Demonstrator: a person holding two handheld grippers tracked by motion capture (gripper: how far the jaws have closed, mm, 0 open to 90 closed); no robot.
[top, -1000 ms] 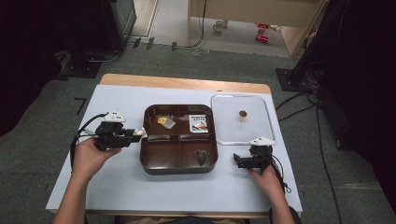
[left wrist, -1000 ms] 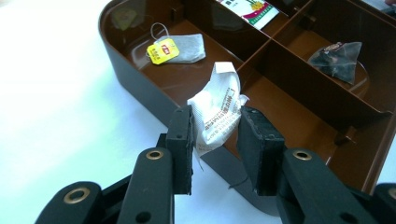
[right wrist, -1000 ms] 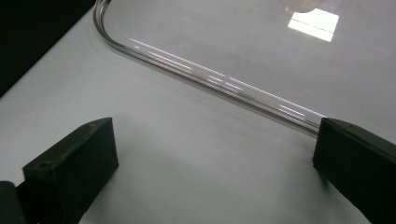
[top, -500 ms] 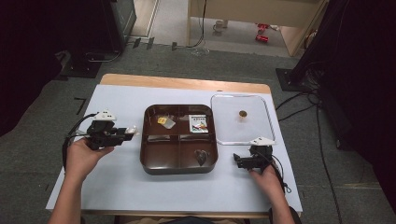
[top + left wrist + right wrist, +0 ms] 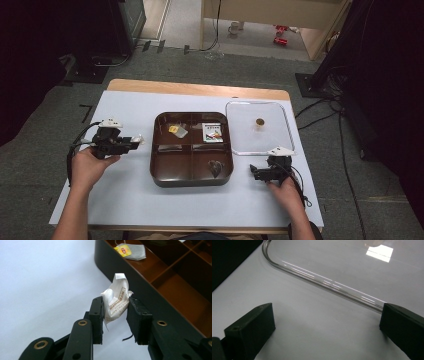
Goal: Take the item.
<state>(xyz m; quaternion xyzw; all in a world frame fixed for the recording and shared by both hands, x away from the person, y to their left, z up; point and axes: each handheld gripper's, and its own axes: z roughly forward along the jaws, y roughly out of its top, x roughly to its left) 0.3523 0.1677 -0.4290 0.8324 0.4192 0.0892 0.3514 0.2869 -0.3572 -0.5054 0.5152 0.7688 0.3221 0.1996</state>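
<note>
White paper packet (image 5: pixel 115 301) stands upright, pinched in the left gripper (image 5: pixel 115 315), just left of the brown tray (image 5: pixel 192 177) and nearest its wall. Right gripper (image 5: pixel 327 322), jaws spread and empty, rests right of the tray beside the clear lid (image 5: pixel 352 267).

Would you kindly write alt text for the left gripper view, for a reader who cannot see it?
Two black jaws of the left gripper pinch a crumpled white paper packet above a white table. Beside it stands a dark brown divided tray holding a tea bag.
</note>
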